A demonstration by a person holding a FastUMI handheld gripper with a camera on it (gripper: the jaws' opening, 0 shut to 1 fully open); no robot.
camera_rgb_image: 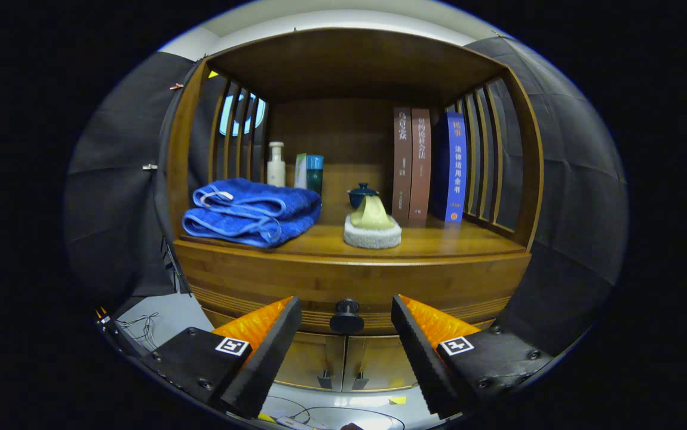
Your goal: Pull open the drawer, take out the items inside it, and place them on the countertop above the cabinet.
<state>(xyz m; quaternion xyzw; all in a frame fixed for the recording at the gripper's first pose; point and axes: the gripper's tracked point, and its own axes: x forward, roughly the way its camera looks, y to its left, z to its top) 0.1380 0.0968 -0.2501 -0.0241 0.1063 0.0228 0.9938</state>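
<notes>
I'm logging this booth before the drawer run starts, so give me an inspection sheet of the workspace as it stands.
Surface: wooden countertop above the cabinet, partly occupied.
Job's things: drawer closed; its dark knob sits between the fingers, untouched. Contents hidden.
Clutter: folded blue towel, white bottle, green containers, dark teapot, yellow-green cloth on a white pad, three upright books.
Grippers: gripper open, fingers either side of the knob.
Cables: thin wires on the floor beside the cabinet.
Surroundings: black cloth wall; two cabinet doors below the drawer.
</notes>
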